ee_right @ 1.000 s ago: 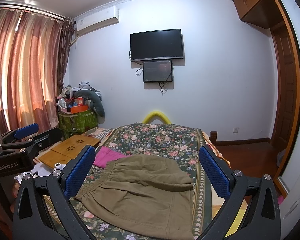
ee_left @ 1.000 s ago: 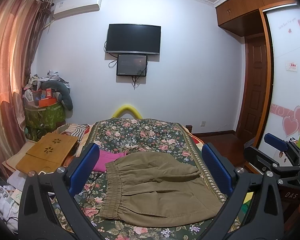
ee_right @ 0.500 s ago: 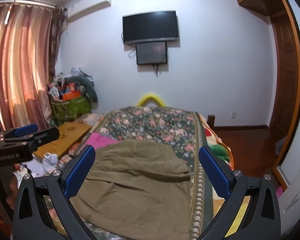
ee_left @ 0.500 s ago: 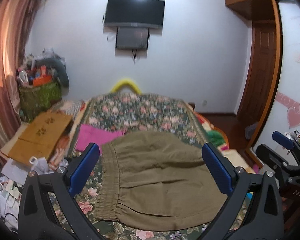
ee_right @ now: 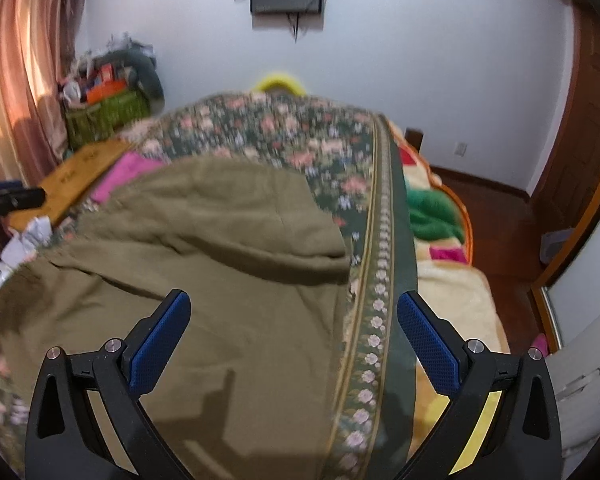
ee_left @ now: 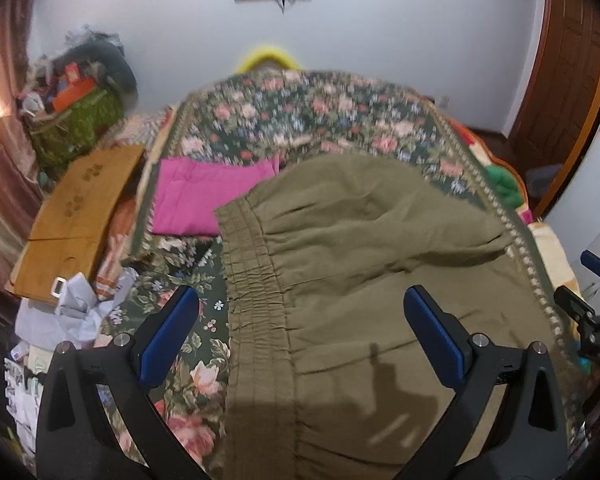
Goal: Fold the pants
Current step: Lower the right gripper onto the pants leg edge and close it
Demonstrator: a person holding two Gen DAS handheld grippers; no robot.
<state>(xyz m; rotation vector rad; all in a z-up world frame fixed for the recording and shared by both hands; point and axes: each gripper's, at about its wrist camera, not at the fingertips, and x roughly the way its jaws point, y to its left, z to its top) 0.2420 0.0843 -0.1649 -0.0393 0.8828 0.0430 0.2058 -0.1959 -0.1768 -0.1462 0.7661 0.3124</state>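
Note:
Olive-brown pants (ee_left: 360, 280) lie spread on a floral bedspread (ee_left: 300, 120), their gathered elastic waistband (ee_left: 256, 280) toward the left. The same pants (ee_right: 204, 264) fill the lower left of the right wrist view. My left gripper (ee_left: 300, 332) is open and empty, hovering above the waistband end. My right gripper (ee_right: 294, 328) is open and empty, above the pants' right part, near the bedspread's patterned border (ee_right: 376, 300). The right gripper also shows at the left wrist view's right edge (ee_left: 588, 304).
A folded pink cloth (ee_left: 204, 196) lies left of the pants. A wooden board (ee_left: 80, 216) and loose papers (ee_left: 72, 312) sit at the bed's left side. Blankets (ee_right: 440, 280) hang off the right edge. A green bin of clutter (ee_left: 76, 120) stands by the curtain.
Both grippers have moved forward and tilted down over the bed, so the pants now fill much more of each view. Both stay open and empty.

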